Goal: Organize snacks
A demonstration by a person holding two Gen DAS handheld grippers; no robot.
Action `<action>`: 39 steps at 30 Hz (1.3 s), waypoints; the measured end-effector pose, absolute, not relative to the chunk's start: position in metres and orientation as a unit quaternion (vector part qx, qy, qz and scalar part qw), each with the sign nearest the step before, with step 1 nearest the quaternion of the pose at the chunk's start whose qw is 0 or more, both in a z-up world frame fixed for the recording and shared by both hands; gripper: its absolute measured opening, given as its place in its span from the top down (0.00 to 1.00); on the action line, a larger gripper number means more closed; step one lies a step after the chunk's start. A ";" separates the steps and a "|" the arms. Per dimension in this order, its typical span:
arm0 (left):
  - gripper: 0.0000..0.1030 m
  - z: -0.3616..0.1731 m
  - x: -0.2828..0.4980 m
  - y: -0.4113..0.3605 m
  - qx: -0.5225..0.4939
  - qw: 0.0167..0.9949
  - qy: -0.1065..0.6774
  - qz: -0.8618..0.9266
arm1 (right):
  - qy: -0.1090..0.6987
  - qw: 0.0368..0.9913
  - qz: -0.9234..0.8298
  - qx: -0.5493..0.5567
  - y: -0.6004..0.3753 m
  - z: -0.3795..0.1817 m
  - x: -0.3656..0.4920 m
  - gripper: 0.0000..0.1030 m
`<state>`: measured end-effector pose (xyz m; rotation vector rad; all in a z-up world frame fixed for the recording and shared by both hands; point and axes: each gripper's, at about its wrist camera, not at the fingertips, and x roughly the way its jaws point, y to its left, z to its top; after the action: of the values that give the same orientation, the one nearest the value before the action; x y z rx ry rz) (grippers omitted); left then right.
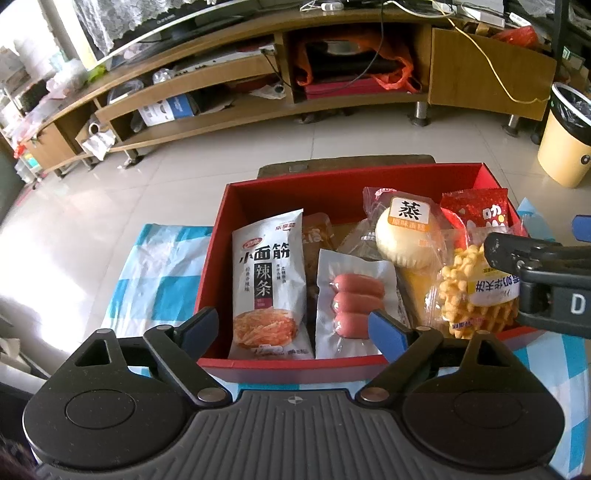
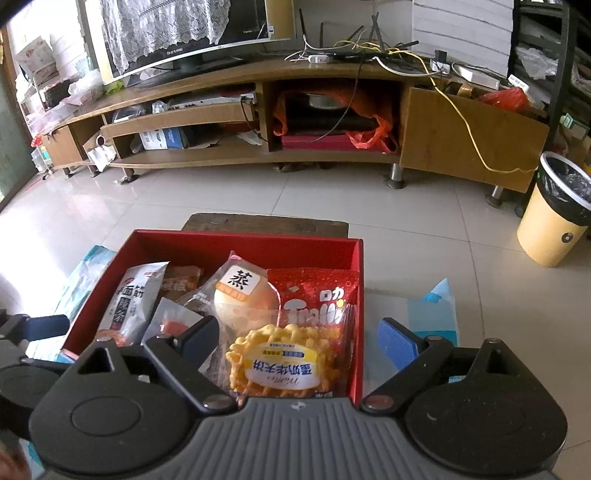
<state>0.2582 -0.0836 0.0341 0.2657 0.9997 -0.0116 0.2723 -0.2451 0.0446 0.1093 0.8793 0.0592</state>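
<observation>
Left wrist: both tongs (image 1: 295,328) (image 2: 301,341) spread wide, empty, above snacks in red box (image 1: 295,363).

I'm working in a home living room: a long wooden TV stand (image 2: 229,110) carries a television (image 2: 184,33) draped with lace. Its shelves hold household clutter, the floor (image 2: 258,192) is glossy tile, and a yellow bin (image 2: 550,225) stands nearby.

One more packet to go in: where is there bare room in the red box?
Bare floor shows along the far wall of the red box, behind the white spicy-strip bag and the bun. The near half is packed: sausages, waffle, red bag.
</observation>
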 end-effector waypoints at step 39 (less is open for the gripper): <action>0.00 0.056 0.177 -0.080 0.100 0.884 0.456 -0.029 | 0.443 0.893 -0.005 0.076 -0.255 0.046 0.169 0.13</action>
<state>0.1767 -0.0798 0.0562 0.2082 0.9494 -0.0601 0.1686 -0.2555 0.0459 0.1571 0.9196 -0.0113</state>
